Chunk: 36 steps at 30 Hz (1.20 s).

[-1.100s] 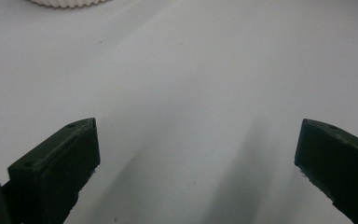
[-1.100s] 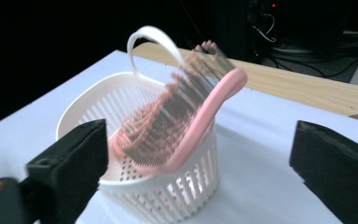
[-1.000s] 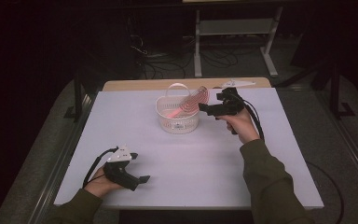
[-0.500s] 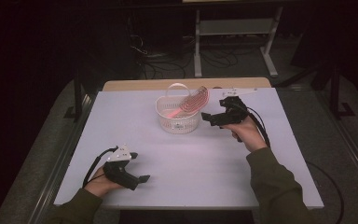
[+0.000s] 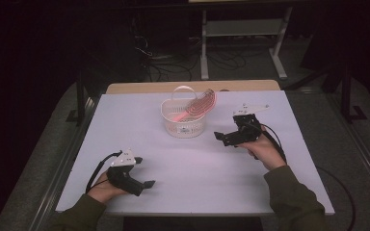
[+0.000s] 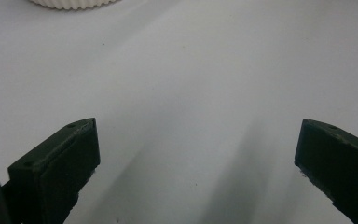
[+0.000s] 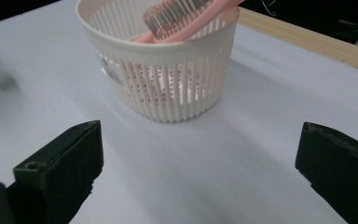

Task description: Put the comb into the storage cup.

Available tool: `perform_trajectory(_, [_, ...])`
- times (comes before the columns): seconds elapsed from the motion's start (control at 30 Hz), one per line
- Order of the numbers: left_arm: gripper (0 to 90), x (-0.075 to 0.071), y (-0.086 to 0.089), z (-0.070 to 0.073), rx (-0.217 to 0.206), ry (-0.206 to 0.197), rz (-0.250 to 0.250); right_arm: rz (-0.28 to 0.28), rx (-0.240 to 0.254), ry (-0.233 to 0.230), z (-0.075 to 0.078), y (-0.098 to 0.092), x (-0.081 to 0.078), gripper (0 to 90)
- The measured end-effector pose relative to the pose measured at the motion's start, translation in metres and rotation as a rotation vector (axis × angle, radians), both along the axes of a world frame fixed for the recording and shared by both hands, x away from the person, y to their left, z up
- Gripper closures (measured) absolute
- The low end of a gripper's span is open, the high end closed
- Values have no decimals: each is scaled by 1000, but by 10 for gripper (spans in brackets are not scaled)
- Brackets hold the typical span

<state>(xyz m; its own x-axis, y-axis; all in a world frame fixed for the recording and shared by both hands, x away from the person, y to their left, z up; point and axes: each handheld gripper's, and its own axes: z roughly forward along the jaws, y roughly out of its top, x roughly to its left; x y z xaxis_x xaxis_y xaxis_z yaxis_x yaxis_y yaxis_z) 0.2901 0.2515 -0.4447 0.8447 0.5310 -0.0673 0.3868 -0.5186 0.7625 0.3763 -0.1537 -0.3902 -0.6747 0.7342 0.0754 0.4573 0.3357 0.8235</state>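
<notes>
From above, my right tongs [image 5: 223,138] have drawn back from the basket [image 5: 185,126], empty and apart, leaving the comb [image 5: 197,107] leaning inside; my left tongs [image 5: 144,184] rest apart, well short of it. Ahead of my right jaws the comb [image 7: 186,16] sits in the basket [image 7: 163,70], so the drop looks done.

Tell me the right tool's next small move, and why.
Probably ease the right tool back toward the person and rest it on the table. The pink brush already leans in the basket, and the jaws stand open and empty, short of it.
</notes>
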Motion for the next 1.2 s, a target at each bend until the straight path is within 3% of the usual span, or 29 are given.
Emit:
perform_trajectory(0.23, [0,-1,0,1,-1,-3,4,16,-32,7,-7,-1,-16,4])
perform_trajectory(0.8, [0,-1,1,2,-10,-9,15,27,-34,13,-29,-12,-57,0])
perform_trajectory(0.9, [0,-2,1,2,-11,-9,14,31,-57,16,-33,-14,-62,0])
perform_trajectory(1.2, [0,-1,2,3,-12,-14,18,24,-49,18,-43,-27,-77,0])
